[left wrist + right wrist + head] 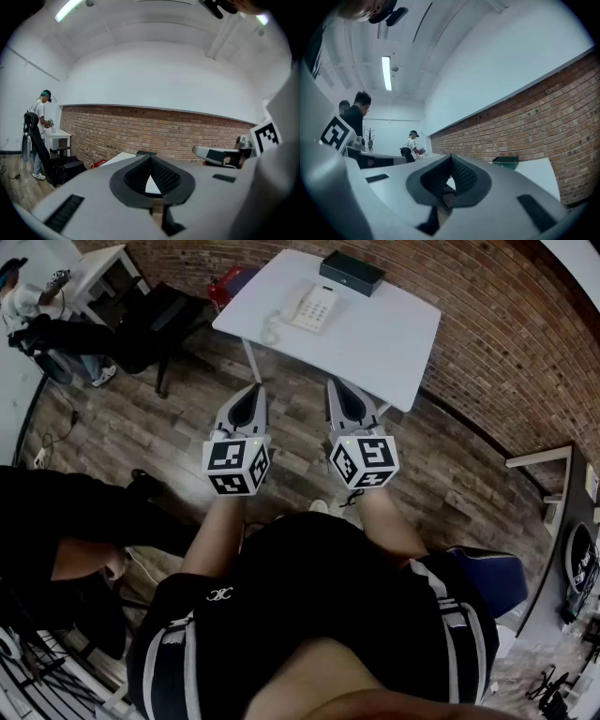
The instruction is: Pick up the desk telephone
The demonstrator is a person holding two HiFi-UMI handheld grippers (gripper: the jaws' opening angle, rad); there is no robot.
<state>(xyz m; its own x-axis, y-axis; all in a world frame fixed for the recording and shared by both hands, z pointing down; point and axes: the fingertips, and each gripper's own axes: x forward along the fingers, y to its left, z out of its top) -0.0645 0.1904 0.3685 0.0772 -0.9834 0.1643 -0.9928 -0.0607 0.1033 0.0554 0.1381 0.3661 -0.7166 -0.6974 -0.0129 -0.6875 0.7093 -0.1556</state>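
- Brick wall (497,334) and plank floor (178,418) framed a white table (394,343) standing ahead of both grippers, with bare floor between its near edge and their tips.
- The desk telephone (309,307) lay flat on the far half of that table, well beyond either gripper and untouched. A dark box (352,273) sat just past it at the far edge.
- The left gripper (255,390) had its jaws pressed together with nothing between them. Its own view showed only a sliver of white table top through the notch behind the pads.
- The right gripper (336,383) was closed and empty in the same way, and was held about level beside the left one.
- From the left gripper the telephone lay ahead and off to the right. From the right gripper it lay ahead and a little to the left, so the right one looked slightly nearer.
- The telephone's long axis ran away from the grippers, skewed a little to the right. The handset appeared to lie along the side nearer the left gripper, with the coiled cord (272,330) trailing off the near corner on that side.
- Judged from this, the pickup had not begun. Either gripper would need to travel forward over the table edge and spread its jaws before closing across the telephone's narrow width.
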